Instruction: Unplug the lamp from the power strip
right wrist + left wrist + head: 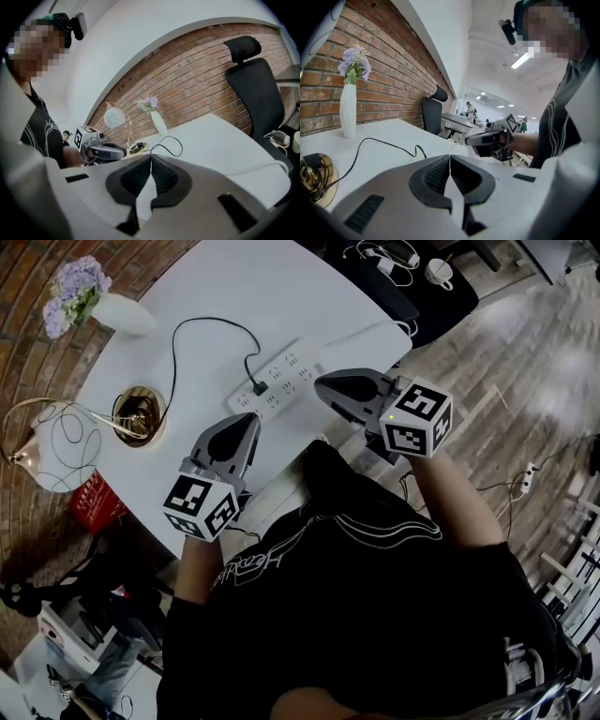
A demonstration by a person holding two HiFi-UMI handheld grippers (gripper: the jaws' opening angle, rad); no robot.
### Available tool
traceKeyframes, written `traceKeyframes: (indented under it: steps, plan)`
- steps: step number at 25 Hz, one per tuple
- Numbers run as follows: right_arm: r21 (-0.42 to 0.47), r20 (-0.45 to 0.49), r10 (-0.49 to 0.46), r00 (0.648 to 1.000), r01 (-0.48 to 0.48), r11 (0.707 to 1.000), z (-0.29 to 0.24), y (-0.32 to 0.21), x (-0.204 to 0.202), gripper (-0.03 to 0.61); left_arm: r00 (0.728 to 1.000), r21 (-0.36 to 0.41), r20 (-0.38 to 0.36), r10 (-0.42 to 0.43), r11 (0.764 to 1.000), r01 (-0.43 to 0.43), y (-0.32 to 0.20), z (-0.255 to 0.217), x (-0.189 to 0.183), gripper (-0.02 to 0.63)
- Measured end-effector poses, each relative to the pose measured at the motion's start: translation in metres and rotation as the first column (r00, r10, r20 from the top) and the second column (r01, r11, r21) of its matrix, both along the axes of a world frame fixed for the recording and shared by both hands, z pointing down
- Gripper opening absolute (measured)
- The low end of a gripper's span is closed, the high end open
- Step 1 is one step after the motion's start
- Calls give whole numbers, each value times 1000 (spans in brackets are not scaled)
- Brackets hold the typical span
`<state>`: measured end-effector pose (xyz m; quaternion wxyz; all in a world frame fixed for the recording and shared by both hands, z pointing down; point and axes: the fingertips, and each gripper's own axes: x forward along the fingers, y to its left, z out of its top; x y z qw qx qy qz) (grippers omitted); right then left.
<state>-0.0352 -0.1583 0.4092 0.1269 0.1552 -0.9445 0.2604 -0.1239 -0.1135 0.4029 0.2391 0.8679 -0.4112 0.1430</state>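
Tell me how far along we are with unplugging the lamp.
Done: nothing yet. The black plug sits in the power strip, its cable running to the lamp. In hand: nothing. The left gripper and right gripper are both shut and empty, held over the table near the strip. Left: open a gripper, grip the plug and pull it out, probably steadying the strip.

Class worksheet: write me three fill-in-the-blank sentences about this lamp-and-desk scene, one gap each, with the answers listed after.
1. The black plug sits in a socket of the white ______.
2. The vase holds ______ flowers.
3. The left hand-held gripper and the right hand-held gripper both have their jaws ______, with nothing between them.
Answers: power strip; purple; shut.
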Motion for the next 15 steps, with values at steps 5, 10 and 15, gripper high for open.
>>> traceKeyframes:
  steps: [5, 10, 15]
  plan:
    - [35, -154, -48, 987, 54, 998, 39, -20, -11, -3, 998, -21, 59, 13, 1000, -12, -15, 32, -8, 3]
    - [63, -288, -106, 952, 129, 990, 75, -31, -19, -3, 995, -12, 95, 26, 1000, -25, -26, 51, -15, 5]
    - [109, -363, -131, 923, 182, 977, 90, -38, -25, -3, 988, -7, 129, 83, 997, -83, -36, 65, -11, 112]
